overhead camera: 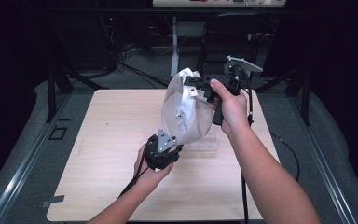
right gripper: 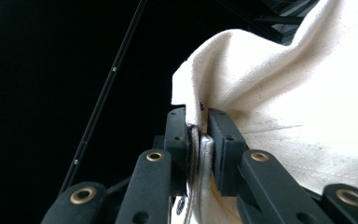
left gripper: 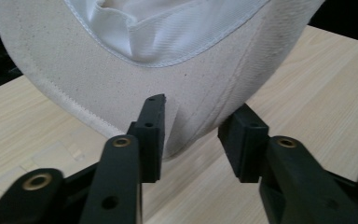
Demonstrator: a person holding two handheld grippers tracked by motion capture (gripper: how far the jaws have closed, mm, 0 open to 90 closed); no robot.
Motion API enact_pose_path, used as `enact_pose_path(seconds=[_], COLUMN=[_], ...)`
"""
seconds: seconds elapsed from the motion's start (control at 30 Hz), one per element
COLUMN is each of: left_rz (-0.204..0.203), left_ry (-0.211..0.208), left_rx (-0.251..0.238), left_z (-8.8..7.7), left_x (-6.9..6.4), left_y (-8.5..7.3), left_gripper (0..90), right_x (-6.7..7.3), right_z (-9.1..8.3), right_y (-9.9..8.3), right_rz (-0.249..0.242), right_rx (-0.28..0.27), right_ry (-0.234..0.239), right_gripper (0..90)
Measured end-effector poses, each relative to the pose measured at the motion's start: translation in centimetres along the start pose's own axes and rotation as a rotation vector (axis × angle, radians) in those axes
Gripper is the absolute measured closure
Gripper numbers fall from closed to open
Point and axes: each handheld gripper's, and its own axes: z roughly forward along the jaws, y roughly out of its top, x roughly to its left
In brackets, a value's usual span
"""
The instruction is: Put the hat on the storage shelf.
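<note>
— So why is the cream canvas cap (overhead camera: 186,108) hanging in the air like that?

— Because the right gripper (overhead camera: 196,83) has it pinched by a fold of cloth at its far upper edge. In the right gripper view the jaws are clenched on a seam of the fabric, with cloth bunched between the pads. Lifted from that one spot, the rest of the cap droops under its own weight above the pale wooden counter (overhead camera: 112,140).

— And the left gripper (overhead camera: 165,151)?

— It sits low, at the cap's near bottom edge. In the left gripper view its jaws stand apart, released, with the stitched rim of the cap just ahead of them and between their lines. I'd judge it is lined up to take that lower edge, so the cap can be stretched or turned between two holds.

— Which way does the cap run?

— Its long axis goes from the high, far grip down toward the person, steeply tilted. The white lining (left gripper: 168,32) faces the left gripper, so the open underside looks down and toward the person.
</note>
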Motion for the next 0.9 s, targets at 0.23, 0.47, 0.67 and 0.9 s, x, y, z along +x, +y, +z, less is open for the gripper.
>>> enact_pose_path(seconds=[0.23,0.47,0.67,0.9], left_rz=[0.032,0.021,0.004,-0.067], left_ry=[0.019,-0.039,-0.071,-0.151], left_rx=[-0.033,-0.037,-0.056,-0.077], left_z=[-0.4,-0.3,-0.2,0.0], left_x=[0.6,1.4,2.2,3.5], left_y=[0.2,0.3,0.5,0.8], left_gripper=[74.4,77.4,79.1,79.5], right_x=[0.2,0.2,0.3,0.5], right_z=[-0.1,0.2,0.2,0.3], right_y=[0.4,0.6,0.8,0.8], right_rz=[-0.016,-0.014,-0.018,-0.023], right_rx=[-0.008,-0.004,-0.003,-0.005], right_ry=[-0.01,-0.003,-0.001,0.0], right_gripper=[80.7,81.0,81.2,81.3])
